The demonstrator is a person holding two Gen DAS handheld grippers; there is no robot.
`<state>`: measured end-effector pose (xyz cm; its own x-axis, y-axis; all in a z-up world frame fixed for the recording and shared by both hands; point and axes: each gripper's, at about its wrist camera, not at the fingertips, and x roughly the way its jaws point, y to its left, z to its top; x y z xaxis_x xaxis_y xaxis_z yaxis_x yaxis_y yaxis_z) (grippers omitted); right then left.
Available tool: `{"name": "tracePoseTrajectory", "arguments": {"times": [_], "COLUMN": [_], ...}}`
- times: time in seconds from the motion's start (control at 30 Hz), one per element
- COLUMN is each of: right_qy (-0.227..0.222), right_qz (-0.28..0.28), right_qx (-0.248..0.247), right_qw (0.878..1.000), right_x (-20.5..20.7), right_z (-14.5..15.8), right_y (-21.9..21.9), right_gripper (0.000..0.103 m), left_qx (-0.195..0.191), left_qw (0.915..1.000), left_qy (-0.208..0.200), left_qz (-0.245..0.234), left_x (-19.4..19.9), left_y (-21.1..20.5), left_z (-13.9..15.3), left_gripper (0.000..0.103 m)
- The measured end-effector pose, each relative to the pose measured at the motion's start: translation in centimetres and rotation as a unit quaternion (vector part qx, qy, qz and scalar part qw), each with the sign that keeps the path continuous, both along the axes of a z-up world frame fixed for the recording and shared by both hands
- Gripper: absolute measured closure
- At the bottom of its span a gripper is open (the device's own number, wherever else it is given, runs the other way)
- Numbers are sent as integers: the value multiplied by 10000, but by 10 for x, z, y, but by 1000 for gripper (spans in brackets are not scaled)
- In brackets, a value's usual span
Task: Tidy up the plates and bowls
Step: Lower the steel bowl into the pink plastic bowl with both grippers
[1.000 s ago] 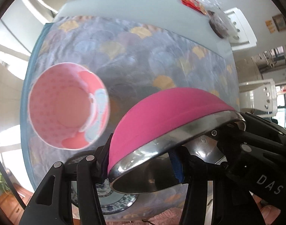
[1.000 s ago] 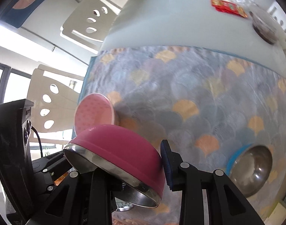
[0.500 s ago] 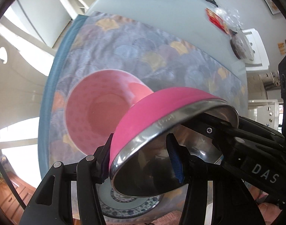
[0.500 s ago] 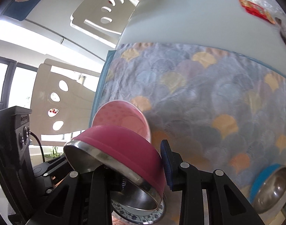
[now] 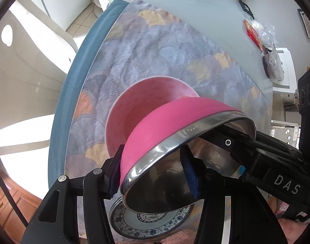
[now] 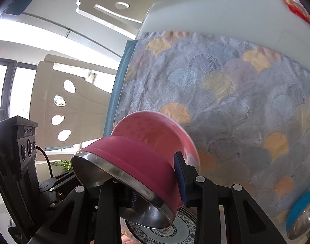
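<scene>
A pink steel-lined bowl [image 5: 175,122] [image 6: 134,154] hangs tilted above the table, held by its rim from two sides. My left gripper [image 5: 152,174] is shut on the rim, one pad on the pink outside and one on the steel inside. Across the rim, my right gripper [image 6: 157,189] is shut on it the same way. Just behind it a pink ceramic bowl [image 5: 138,105] [image 6: 155,128] stands on the patterned cloth [image 5: 155,50], partly hidden by the held bowl. Below lies a blue-and-white plate [image 5: 150,221] [image 6: 181,227].
A blue steel bowl [image 6: 303,213] sits at the cloth's near right. The cloth's teal edge [image 5: 77,81] and the table's left edge are close, with white chairs [image 6: 59,105] beyond. A red packet [image 5: 252,32] and a bag-covered dish [image 5: 273,65] lie at the far right.
Both grippers have carried the pink steel bowl lower and toward the pink ceramic bowl, which now sits right behind it. The blue-and-white plate has come further into view beneath.
</scene>
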<state>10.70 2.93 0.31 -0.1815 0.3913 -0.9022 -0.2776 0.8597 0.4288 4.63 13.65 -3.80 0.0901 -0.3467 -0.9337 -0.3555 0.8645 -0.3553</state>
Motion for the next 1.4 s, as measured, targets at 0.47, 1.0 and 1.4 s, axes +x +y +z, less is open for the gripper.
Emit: {"name": "tracePoseTrajectory", "arguments": {"times": [0.47,1.0,1.4], "right_qy": [28,57,38], "right_qz": [-86,-134,-213], "right_qx": [-241,-209,-93], "right_qw": [9997,9997,9997], "right_x": [5,3,-2], "right_z": [-14,-13,-8], "right_y": [-3,-10,-13], "right_gripper": [72,72,72], "left_qx": [121,301,403], "left_qw": [9998,9993,9990], "left_qy": [108,137,86], "left_qz": [-108,-189,-191], "left_x": [5,8,4], "left_y": [2,0,0], "left_z": [-14,-7,2], "left_gripper": [54,51,51]}}
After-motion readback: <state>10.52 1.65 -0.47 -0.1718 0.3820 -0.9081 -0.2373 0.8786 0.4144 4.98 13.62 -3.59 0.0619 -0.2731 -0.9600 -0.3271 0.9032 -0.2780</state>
